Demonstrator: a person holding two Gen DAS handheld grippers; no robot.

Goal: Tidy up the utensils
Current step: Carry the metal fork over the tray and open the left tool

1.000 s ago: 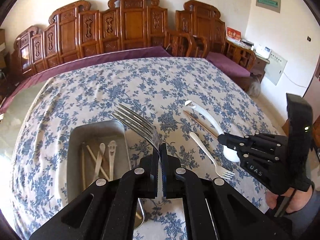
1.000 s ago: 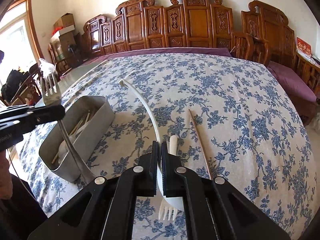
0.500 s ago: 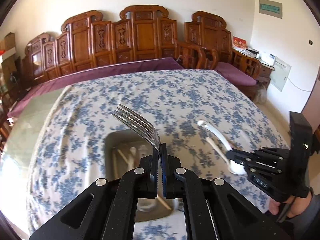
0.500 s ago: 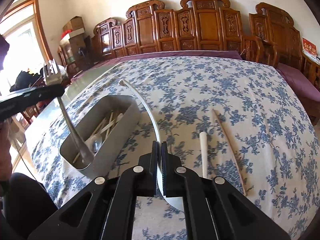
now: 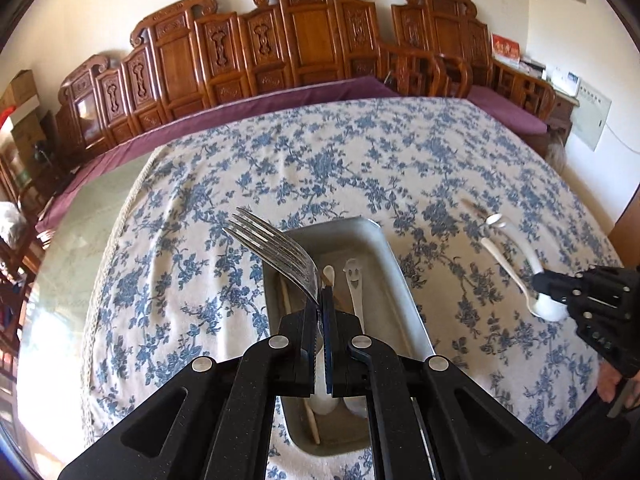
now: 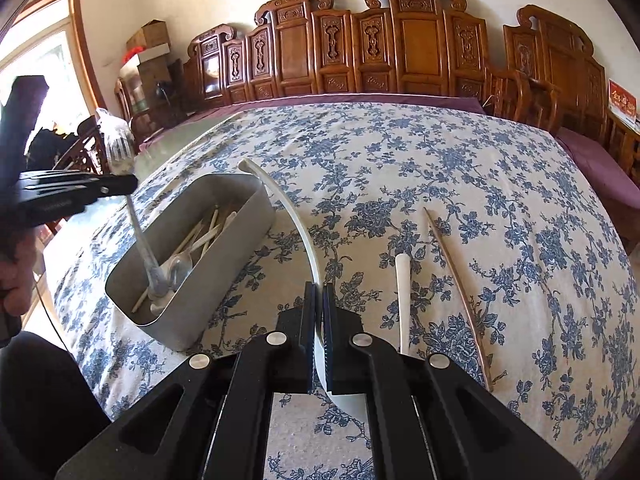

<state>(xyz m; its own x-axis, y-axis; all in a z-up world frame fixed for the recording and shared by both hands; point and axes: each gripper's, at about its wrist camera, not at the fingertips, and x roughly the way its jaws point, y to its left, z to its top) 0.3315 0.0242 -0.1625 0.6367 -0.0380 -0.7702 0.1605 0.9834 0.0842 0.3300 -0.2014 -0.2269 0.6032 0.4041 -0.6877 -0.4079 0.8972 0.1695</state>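
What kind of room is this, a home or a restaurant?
Probably a home living or dining room: carved wooden bench seating with purple cushions along the wall, a floral tablecloth, cardboard boxes stacked in a corner.

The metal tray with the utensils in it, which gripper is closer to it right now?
Left. The left gripper hangs over the metal tray, its metal fork reaching down inside. The right gripper sits beside the tray on the tablecloth, shut on the white ladle.

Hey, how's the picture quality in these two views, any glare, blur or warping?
Left wrist view: strong fisheye bending of the table edge, dark corners, and the white spoon slightly smeared. Right wrist view: the window at left is blown out, and the metal fork over the tray looks soft.
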